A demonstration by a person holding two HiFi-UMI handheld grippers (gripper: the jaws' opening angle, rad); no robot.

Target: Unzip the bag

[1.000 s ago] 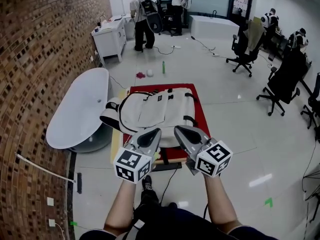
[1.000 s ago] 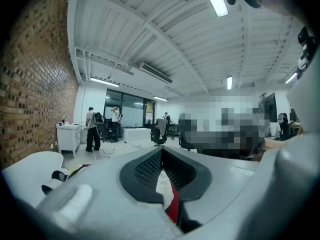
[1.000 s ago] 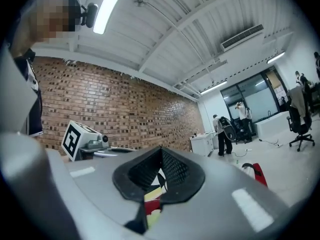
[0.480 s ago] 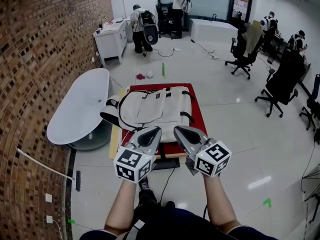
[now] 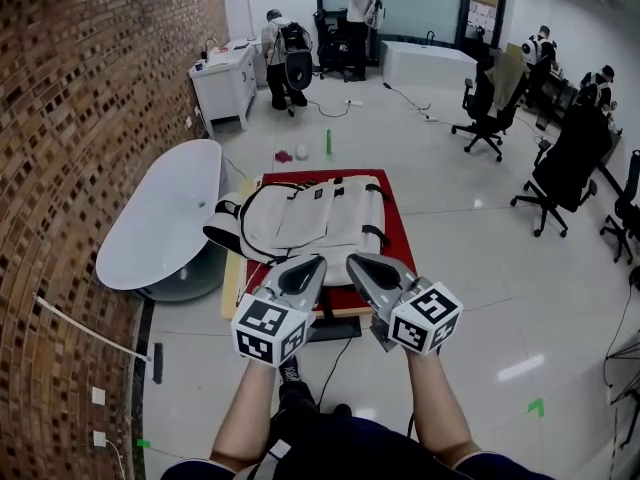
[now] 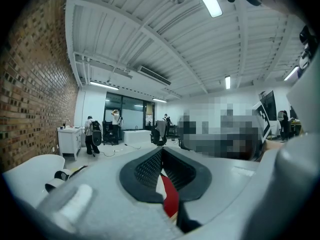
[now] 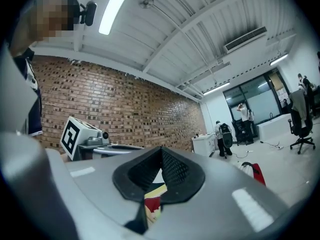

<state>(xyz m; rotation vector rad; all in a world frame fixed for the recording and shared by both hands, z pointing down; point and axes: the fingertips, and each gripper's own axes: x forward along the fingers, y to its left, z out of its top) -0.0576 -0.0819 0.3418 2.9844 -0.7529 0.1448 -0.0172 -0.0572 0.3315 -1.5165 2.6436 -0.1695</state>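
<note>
A white backpack with black straps and a dark zip line lies flat on a red mat over a low table, seen in the head view. My left gripper and right gripper hover side by side at the table's near edge, short of the bag and not touching it. Both are shut with nothing between the jaws. In the left gripper view the gripper points level across the room. The right gripper faces the brick wall, with a corner of the bag low at the right.
A white oval tub lies left of the table beside the brick wall. A green bottle and small items stand on the floor beyond. Office chairs stand at the right. People stand by a white cabinet at the back.
The table and bag sit slightly farther from the grippers than a second ago. Both grippers stay shut and keep their places side by side.
</note>
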